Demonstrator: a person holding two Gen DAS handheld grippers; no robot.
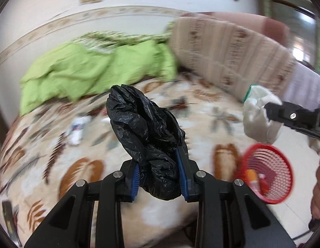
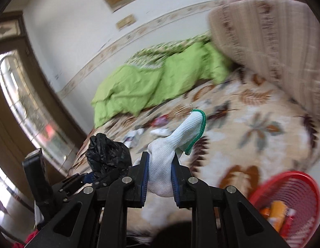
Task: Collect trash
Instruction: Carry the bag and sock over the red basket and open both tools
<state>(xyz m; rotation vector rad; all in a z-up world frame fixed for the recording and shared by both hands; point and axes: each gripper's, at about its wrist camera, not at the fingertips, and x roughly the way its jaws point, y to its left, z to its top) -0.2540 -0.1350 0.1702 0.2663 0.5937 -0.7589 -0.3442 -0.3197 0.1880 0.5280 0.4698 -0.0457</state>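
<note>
Trash in both grippers, above a bed [image 1: 201, 107] with a leaf-print cover. Crumpled black plastic bag [image 1: 145, 136] clenched upright in the left gripper [image 1: 160, 173], between blue pads. White knit glove [image 2: 172, 150] with green cuff clamped in the right gripper [image 2: 159, 177], cuff pointing up and away. Red mesh basket [image 2: 300, 188] just beside the bed, at lower right, holding orange and red packaging [image 2: 276, 212]. More small litter [image 1: 77, 130] lying on the bed, blurred. Rumpled green blanket [image 1: 93, 66] against the far wall.
</note>
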